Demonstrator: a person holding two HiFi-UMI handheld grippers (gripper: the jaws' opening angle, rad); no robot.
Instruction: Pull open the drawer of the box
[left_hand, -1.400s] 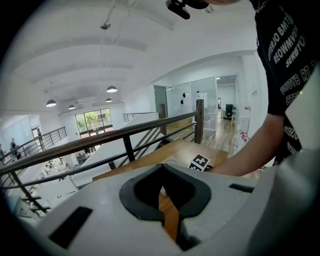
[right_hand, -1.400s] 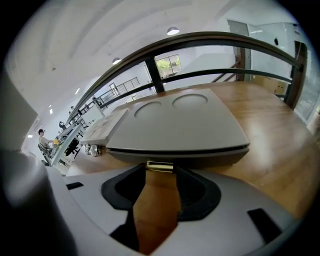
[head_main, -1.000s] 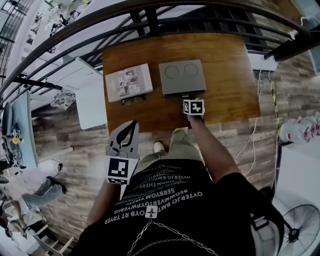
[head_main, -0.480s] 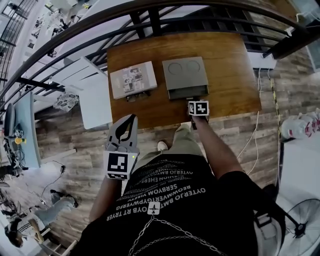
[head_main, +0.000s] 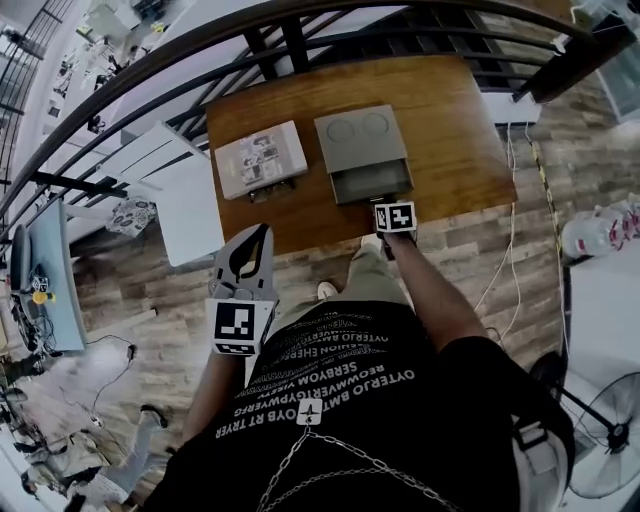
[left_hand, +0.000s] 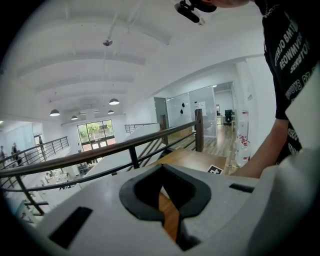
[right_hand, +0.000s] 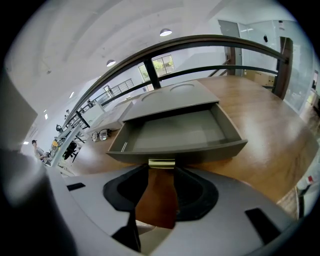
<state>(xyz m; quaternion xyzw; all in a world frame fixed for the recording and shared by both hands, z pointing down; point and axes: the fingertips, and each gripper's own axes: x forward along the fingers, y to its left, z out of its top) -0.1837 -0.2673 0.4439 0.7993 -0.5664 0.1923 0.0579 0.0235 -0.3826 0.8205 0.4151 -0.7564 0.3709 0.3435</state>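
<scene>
Presently, the right gripper (right_hand: 162, 170) is grasping the small brass pull tab (right_hand: 161, 163) on the drawer (right_hand: 175, 131), its 2 jaws pressing on the tab's sides low in the middle of the right gripper view. The drawer is standing well out of the grey box (head_main: 358, 135), with its front toward the bottom of the frame. Its back part is running under the box's lid and cannot be checked. In the head view the gripper's marker cube (head_main: 393, 215) is covering the jaws and the tab entirely.

The box is sitting at upper centre on the wooden table (head_main: 455, 130). Its lid is bearing 2 round marks whose nature is not readable. Left of it a printed booklet (head_main: 258, 160) is lying flat, with a pair of glasses (head_main: 270, 187) just below it; the print is too small to read.

The left gripper (head_main: 264, 236) is hanging at centre left, below the table's near edge, jaws closed together and holding nothing. Its own view is showing only a strip of tabletop past the gripper body, and the box cannot be made out there.
</scene>
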